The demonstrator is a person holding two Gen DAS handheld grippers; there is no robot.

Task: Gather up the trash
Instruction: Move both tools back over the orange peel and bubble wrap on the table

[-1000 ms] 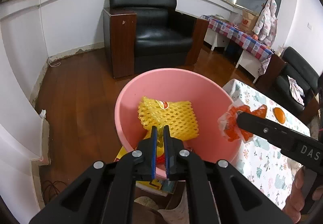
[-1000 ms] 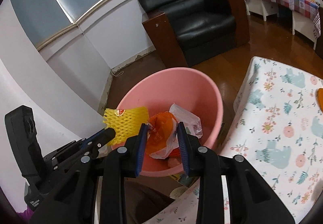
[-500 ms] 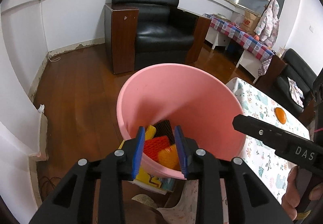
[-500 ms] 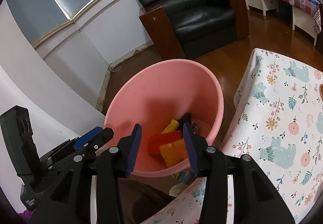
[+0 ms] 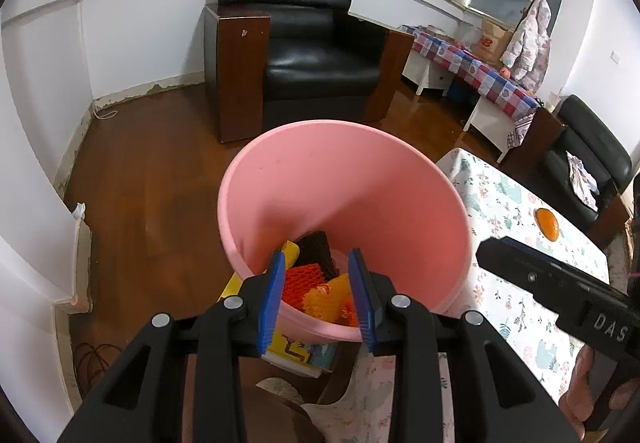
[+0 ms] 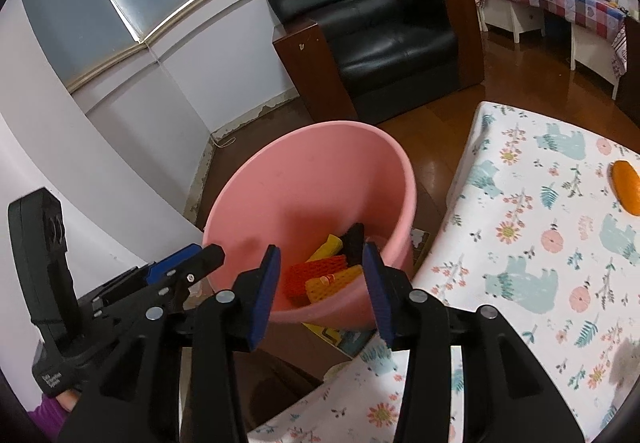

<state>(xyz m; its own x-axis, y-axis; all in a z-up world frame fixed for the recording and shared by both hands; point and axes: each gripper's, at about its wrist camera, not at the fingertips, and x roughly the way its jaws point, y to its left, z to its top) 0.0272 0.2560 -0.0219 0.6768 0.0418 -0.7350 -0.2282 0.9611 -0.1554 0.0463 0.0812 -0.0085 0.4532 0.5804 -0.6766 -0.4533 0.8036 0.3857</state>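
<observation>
You hold both grippers over a pink bucket [image 5: 344, 203] standing on the wooden floor, just left of a bench [image 6: 532, 243] with a floral cloth. Your left gripper [image 5: 318, 293] has its jaws spread and opening, nothing between them. Your right gripper [image 6: 320, 285] also has its jaws spread and empty. Red and yellow foam netting [image 6: 324, 275] lies at the bucket's bottom. An orange [image 5: 547, 224] sits on the bench, far right.

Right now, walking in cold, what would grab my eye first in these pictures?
The big pink bucket on the wooden floor, beside the floral tablecloth, with red and yellow foam netting piled at its bottom. Both the left gripper and right gripper hang over its rim, empty, the left one's jaws opening.
</observation>
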